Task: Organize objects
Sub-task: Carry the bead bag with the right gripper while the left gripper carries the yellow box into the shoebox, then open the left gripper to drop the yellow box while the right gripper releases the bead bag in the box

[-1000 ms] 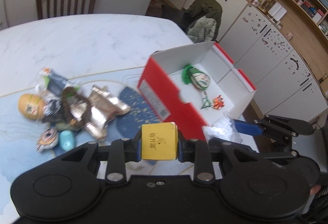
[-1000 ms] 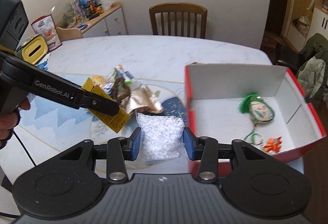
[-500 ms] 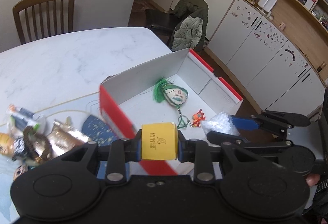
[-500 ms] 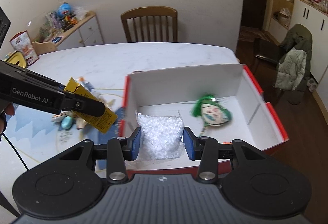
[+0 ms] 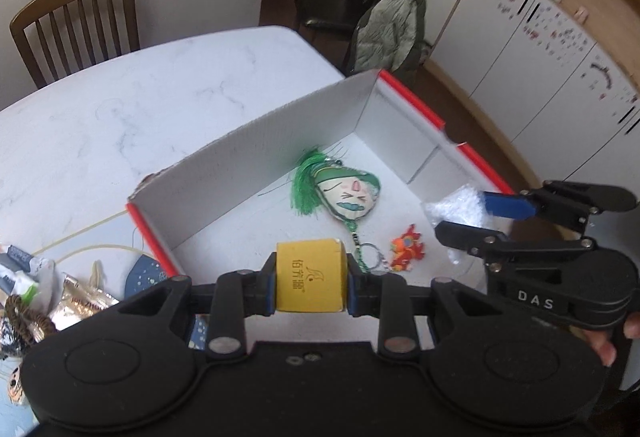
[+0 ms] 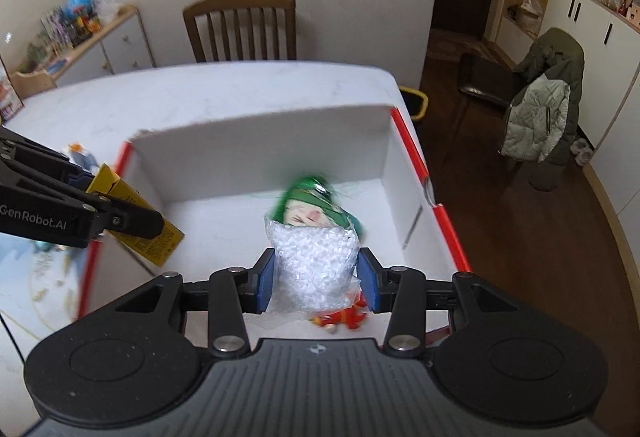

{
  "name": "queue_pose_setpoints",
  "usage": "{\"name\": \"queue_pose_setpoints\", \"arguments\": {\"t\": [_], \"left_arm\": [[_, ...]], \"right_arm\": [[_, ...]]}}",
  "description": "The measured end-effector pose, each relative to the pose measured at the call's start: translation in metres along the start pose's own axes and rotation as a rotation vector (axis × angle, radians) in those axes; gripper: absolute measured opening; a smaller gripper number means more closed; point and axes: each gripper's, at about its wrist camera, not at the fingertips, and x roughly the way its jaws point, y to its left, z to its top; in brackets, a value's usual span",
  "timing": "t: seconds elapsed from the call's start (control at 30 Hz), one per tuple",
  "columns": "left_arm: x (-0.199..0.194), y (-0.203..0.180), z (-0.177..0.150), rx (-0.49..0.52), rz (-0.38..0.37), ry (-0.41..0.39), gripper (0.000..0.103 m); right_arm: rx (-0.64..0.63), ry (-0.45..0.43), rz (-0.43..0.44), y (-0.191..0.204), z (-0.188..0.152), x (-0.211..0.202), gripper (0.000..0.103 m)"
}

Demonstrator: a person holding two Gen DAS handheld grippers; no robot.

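Observation:
My left gripper (image 5: pixel 310 279) is shut on a small yellow box (image 5: pixel 310 275) and hangs over the near left part of a red-edged white box (image 5: pixel 256 153). My right gripper (image 6: pixel 316 279) is shut on a clear bag of white beads (image 6: pixel 314 265), also above the box (image 6: pixel 260 145). Inside the box lie a green-tasselled face charm (image 5: pixel 344 193) and a small orange figure (image 5: pixel 406 247). In the right wrist view the left gripper (image 6: pixel 120 215) with the yellow box (image 6: pixel 138 225) shows at the left; the bead bag partly hides the charm (image 6: pixel 310 203).
Loose items lie on the table left of the box: gold wrappers (image 5: pixel 82 307), a brown coil (image 5: pixel 24 315), packets (image 5: pixel 18 271). A wooden chair (image 6: pixel 240 25) stands behind the table. A coat-draped chair (image 6: pixel 546 97) is at the right. The white tabletop (image 5: pixel 120 97) extends behind the box.
Both grippers have moved right and forward over the open box, each carrying its item. The loose pile has slid to the left edge of the left wrist view.

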Motion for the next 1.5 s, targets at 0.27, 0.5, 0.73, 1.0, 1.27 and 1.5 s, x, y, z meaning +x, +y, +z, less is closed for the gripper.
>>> {"name": "queue_pose_setpoints", "arguments": {"t": [0.27,0.5,0.73,1.0,1.27,1.5], "left_arm": [[0.050,-0.006,0.015,0.014,0.090,0.076,0.029],[0.079,-0.009,0.028,0.022,0.142,0.113,0.029],[0.102,-0.015,0.039,0.032,0.163,0.145,0.029],[0.112,-0.021,0.044,0.051,0.185,0.159,0.029],[0.114,-0.024,0.050,0.055,0.210,0.153,0.033],[0.111,-0.027,0.048,0.060,0.219,0.145,0.041]], "right_arm": [[-0.059,0.083,-0.002,-0.009,0.003,0.044,0.042],[-0.121,0.123,-0.003,-0.005,0.002,0.068,0.042],[-0.130,0.165,0.009,-0.010,0.001,0.081,0.042],[-0.123,0.169,0.024,-0.013,0.000,0.079,0.043],[-0.129,0.150,0.034,-0.014,-0.001,0.079,0.045],[-0.128,0.129,0.051,-0.016,-0.006,0.068,0.053]]}}
